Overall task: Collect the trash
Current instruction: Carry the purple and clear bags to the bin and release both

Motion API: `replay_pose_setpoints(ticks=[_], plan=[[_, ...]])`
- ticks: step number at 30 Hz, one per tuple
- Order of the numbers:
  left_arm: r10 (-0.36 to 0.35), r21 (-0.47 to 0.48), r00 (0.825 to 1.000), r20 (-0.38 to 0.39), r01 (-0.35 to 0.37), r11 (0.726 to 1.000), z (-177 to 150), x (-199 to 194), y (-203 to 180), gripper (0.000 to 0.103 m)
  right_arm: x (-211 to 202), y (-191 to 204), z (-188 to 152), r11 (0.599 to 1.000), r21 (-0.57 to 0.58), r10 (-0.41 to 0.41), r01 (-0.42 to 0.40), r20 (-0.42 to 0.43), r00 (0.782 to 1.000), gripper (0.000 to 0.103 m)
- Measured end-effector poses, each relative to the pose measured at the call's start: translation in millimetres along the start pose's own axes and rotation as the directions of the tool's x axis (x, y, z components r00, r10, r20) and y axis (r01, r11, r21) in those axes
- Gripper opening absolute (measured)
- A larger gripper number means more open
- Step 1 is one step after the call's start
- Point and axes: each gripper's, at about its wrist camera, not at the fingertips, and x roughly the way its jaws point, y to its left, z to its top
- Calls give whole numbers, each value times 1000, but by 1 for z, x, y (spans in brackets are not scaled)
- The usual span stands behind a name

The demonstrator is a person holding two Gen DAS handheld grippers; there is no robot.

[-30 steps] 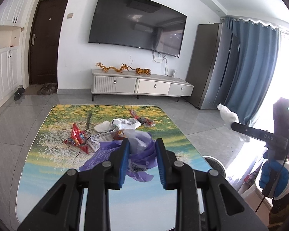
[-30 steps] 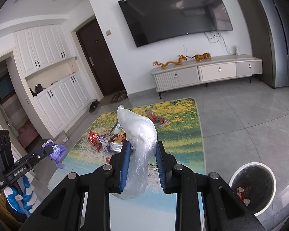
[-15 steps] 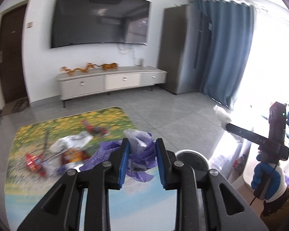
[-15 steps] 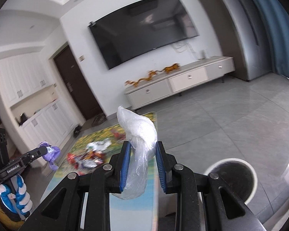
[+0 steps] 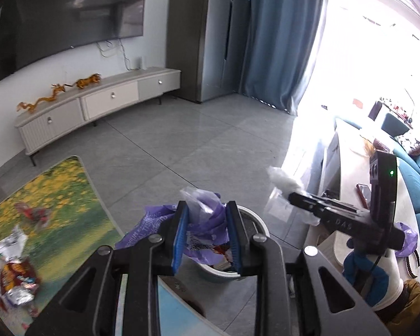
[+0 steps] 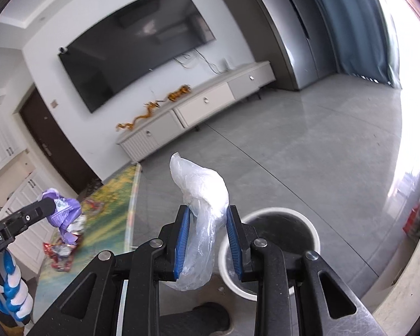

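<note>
Carrying clamped trash, left gripper on crumpled purple wrapper, right gripper on clear plastic bag; next, release above round white bin at lower centre.

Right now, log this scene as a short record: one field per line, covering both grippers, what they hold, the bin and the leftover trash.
left gripper: shut on purple plastic wrapper
right gripper: shut on clear plastic bag
trash bin: white, round, on the grey floor, just beyond both grippers
bin contents: some wrappers visible inside in the left wrist view
remaining trash: crumpled snack wrappers on the flower-print table top
status: both items not yet dropped
</note>
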Motion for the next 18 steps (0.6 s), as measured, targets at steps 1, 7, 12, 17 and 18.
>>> replay_pose_setpoints(ticks=[1, 7, 12, 17, 18], plan=[[-9, 4, 1000, -12, 9, 1000, 2, 11, -4, 26, 5, -6, -2, 1000, 8, -7, 8, -11, 1000, 26], [-46, 11, 995, -86, 47, 999, 12, 79, -20, 26, 34, -32, -10, 998, 41, -42, 45, -75, 996, 27], [-60, -13, 990, -125, 59, 998, 17, 125, -27, 28, 63, -51, -13, 994, 64, -77, 86, -121, 990, 27], [-75, -32, 984, -160, 71, 997, 16, 161, -28, 39, 84, -65, -17, 987, 83, -124, 138, -157, 980, 43], [-79, -40, 983, -164, 73, 996, 16, 166, -27, 48, 87, -67, -18, 986, 84, -128, 143, -160, 979, 51]])
